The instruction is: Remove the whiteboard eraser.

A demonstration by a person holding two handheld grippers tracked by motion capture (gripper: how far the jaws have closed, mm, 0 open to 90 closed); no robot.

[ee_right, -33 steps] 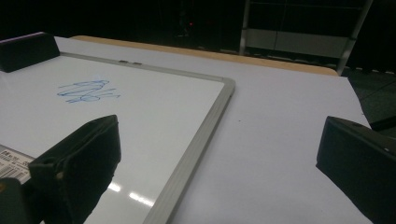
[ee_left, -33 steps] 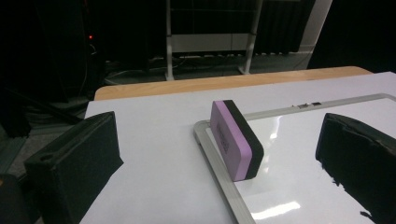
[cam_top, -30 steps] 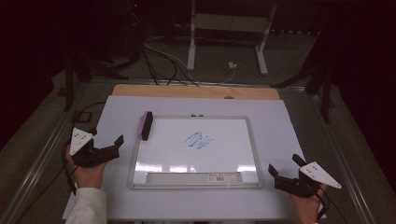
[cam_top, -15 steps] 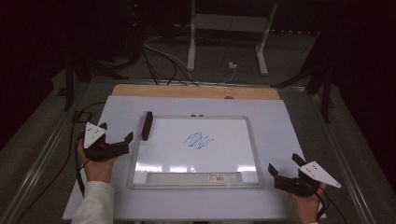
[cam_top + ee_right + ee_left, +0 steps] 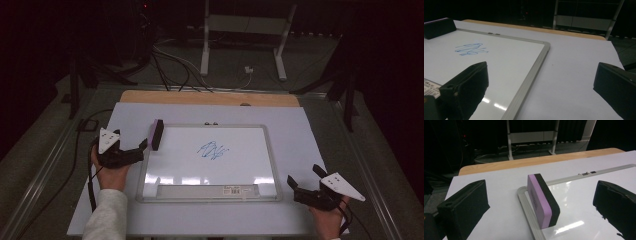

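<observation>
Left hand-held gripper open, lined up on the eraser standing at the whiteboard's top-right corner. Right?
Wrong corner. The high view shows the eraser standing on edge at the top-left corner of the whiteboard. The rest holds: the left hand-held gripper is open and lined up on it.
</observation>
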